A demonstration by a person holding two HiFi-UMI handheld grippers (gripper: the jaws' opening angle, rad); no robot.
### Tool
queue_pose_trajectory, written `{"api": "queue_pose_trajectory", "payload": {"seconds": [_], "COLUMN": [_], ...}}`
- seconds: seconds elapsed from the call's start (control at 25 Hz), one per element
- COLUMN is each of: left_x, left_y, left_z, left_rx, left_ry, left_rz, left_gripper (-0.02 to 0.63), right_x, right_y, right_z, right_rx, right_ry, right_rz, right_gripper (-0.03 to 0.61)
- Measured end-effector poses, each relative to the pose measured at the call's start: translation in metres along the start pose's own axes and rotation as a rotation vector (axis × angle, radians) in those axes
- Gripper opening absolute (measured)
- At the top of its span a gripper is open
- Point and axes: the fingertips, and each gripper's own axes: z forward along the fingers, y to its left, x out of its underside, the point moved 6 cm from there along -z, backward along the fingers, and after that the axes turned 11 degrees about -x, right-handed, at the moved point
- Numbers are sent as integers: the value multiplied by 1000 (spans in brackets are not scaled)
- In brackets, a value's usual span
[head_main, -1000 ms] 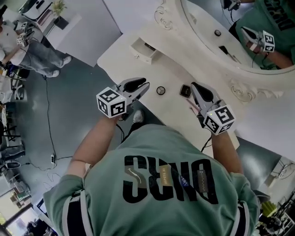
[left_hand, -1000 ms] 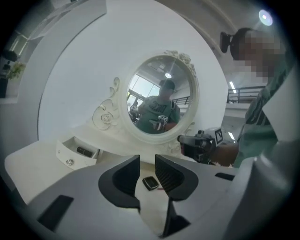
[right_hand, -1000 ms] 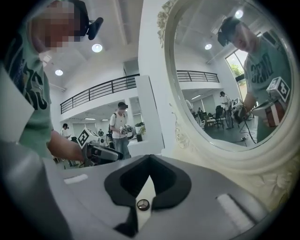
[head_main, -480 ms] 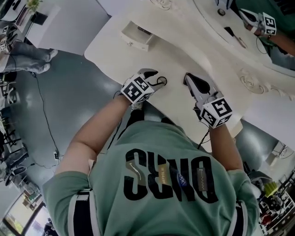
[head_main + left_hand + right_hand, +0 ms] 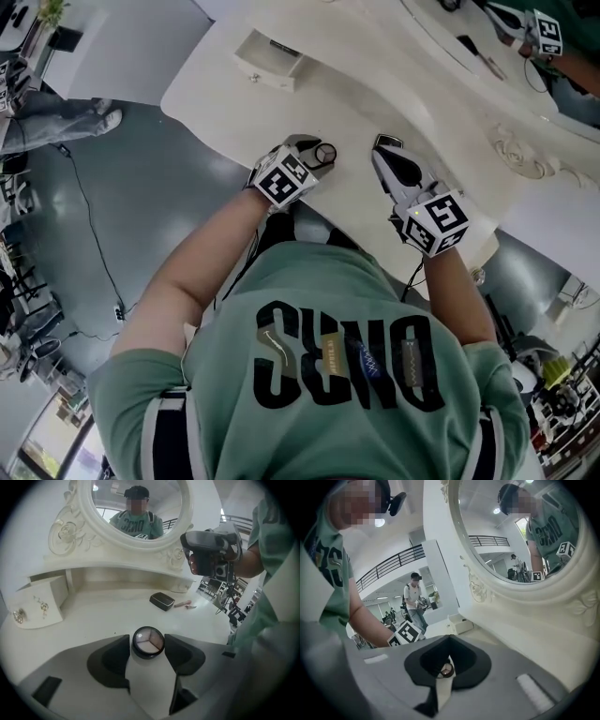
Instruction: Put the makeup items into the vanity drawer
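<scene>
A small round compact (image 5: 148,642) with a clear lid lies on the white vanity top (image 5: 216,84) near its front edge. My left gripper (image 5: 317,156) stands around it, its jaws opening, the compact (image 5: 325,153) between the pads with a thin gap on each side. A black rectangular compact (image 5: 161,601) and a pink stick (image 5: 182,604) lie farther right. My right gripper (image 5: 380,156) is shut and empty, its tips just short of the black compact (image 5: 386,142). The little vanity drawer (image 5: 267,58) stands pulled out at the far left.
An oval mirror (image 5: 136,508) in a carved white frame rises behind the tabletop. The drawer front (image 5: 40,603) carries small metal knobs. Grey floor with a cable (image 5: 89,216) lies left of the vanity. Another person (image 5: 415,599) stands far behind.
My left gripper has moved forward from beside the table edge to the round compact, which now sits between its jaws. My right gripper has shifted slightly toward the black compact.
</scene>
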Motion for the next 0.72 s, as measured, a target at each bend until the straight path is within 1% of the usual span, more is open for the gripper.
{"api": "queue_pose_trajectory", "payload": {"seconds": [0.08, 0.16, 0.24, 0.32, 0.36, 0.44, 0.52, 0.6, 0.72], "left_x": [0, 0, -1, -2, -2, -1, -1, -4, -15], "left_y": [-1, -2, 1, 5, 7, 9, 9, 10, 15], "left_z": [1, 2, 3, 3, 2, 1, 1, 2, -13], "left_rx": [-31, -49, -35, -1, 18, 41, 35, 13, -23], "left_ry": [-23, -20, 1, 12, 12, 9, -1, -43, -164], "left_rz": [18, 15, -31, -73, -78, -60, -34, -40, -113], "left_gripper": [224, 218, 217, 215, 213, 213, 213, 214, 213], "right_x": [3, 4, 4, 3, 3, 1, -2, -5, -12], "right_y": [0, 1, 2, 5, 6, 7, 6, 5, 6], "right_z": [-3, -5, -7, -7, -7, -8, -9, -12, -16], "right_rx": [3, 7, 10, 12, 13, 16, 21, 28, 33], "right_ry": [0, -5, -9, -9, -8, -6, -5, -7, -14], "right_rz": [10, 19, 24, 24, 24, 23, 20, 16, 8], "right_gripper": [8, 8, 8, 8, 8, 8, 8, 8, 8]}}
